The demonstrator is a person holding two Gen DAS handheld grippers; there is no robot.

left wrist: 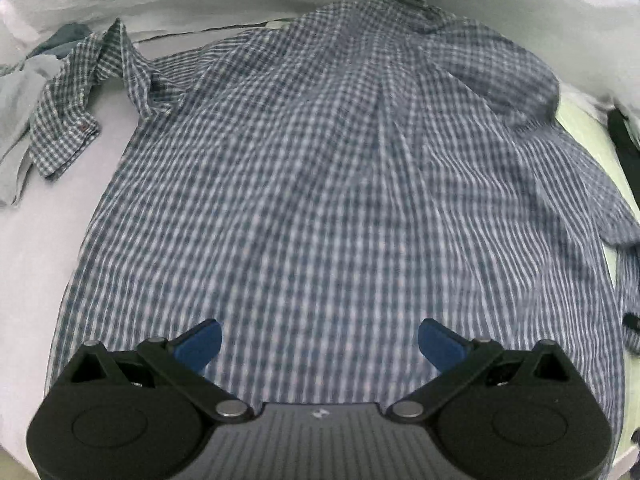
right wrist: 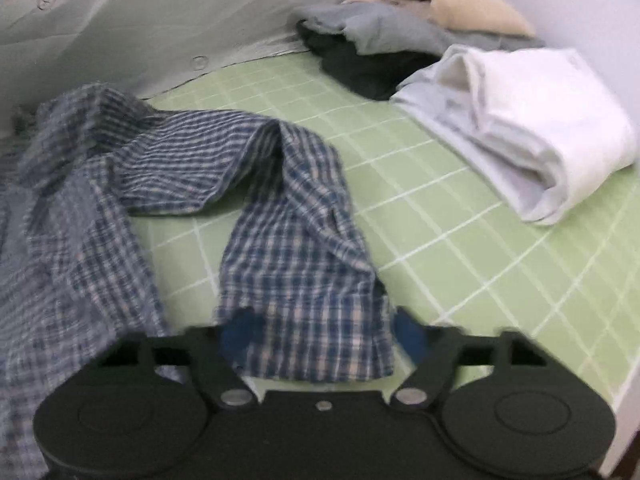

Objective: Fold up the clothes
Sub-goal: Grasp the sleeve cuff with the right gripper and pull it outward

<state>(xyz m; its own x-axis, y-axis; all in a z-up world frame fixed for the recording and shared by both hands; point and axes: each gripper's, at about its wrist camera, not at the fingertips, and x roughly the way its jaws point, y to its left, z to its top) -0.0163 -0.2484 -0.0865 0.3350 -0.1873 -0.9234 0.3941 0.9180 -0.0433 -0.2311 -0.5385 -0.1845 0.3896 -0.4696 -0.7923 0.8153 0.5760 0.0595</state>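
checked shirt (left wrist: 328,184) spread back-up on bed, collar far, ready for sleeve folds | L gripper (left wrist: 319,345) wide, empty, over hem | R gripper (right wrist: 325,334) wide astride sleeve cuff (right wrist: 308,332), lined up to pinch; contact unclear | folded stack (right wrist: 516,128) kept apart on green mat (right wrist: 460,240)

On my left side the checked shirt (left wrist: 320,184) covers nearly the whole surface ahead; its left sleeve (left wrist: 76,108) lies bunched at the far left beside a grey garment (left wrist: 16,128), with a bare white strip (left wrist: 72,208) between sleeve and shirt body where I could pass. On my right, the right sleeve (right wrist: 296,248) lies across the green gridded mat (right wrist: 460,232) just ahead; beyond it the mat is open up to a folded white garment (right wrist: 532,128) and a pile of folded clothes (right wrist: 384,36) against the far wall.
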